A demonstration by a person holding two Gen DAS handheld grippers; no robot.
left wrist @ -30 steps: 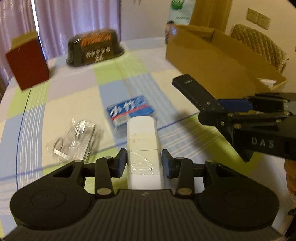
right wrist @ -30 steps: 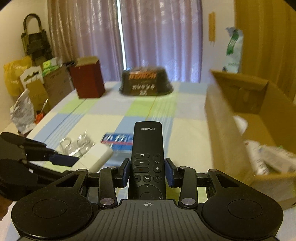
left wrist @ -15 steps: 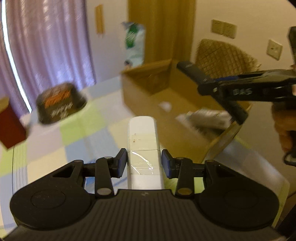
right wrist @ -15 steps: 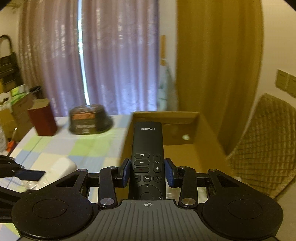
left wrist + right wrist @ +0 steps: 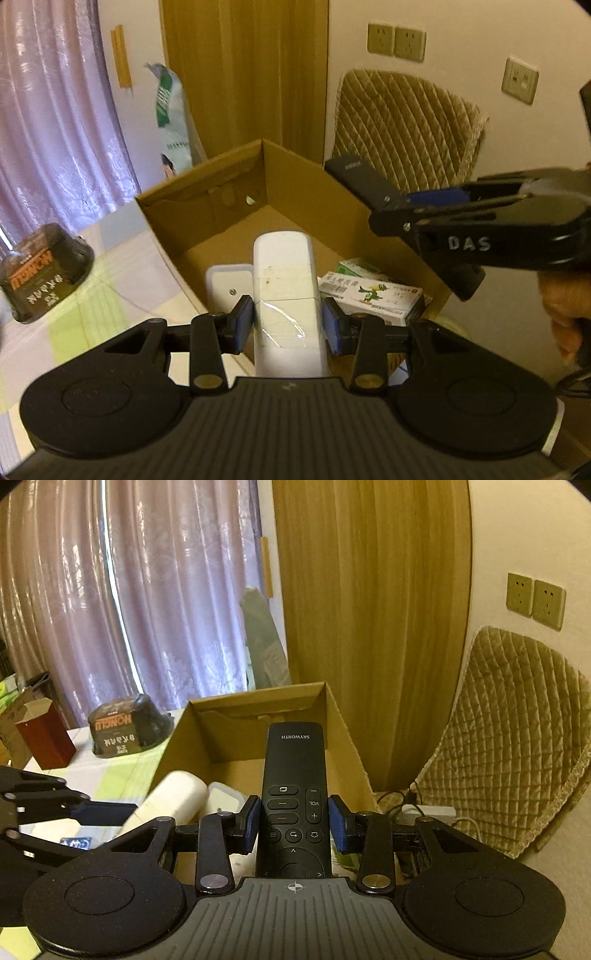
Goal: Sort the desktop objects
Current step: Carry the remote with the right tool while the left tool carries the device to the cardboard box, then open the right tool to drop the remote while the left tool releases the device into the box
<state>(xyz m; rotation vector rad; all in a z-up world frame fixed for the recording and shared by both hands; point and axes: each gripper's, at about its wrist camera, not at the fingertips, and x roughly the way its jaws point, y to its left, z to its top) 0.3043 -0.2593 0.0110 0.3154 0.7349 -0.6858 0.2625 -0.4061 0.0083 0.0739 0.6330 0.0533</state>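
Now we see a pastel checked tablecloth [image 5: 110, 295], lilac curtains [image 5: 155, 602] and a quilted chair [image 5: 517, 738]. Our left gripper [image 5: 287, 325] clamps a smooth white remote [image 5: 284, 291], our right gripper [image 5: 293, 821] a black "SKYWORTH" remote [image 5: 293, 775], both over the open cardboard box [image 5: 303, 184]. Far left sits a dark "HONGLU" tub [image 5: 125, 725].

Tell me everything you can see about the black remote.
The black remote is a slim matte bar, plastic by its look, marked SKYWORTH at its far end, with volume and navigation buttons. The right gripper clamps its sides near the middle, and it hangs over the open cardboard box, pointing away, touching nothing else.
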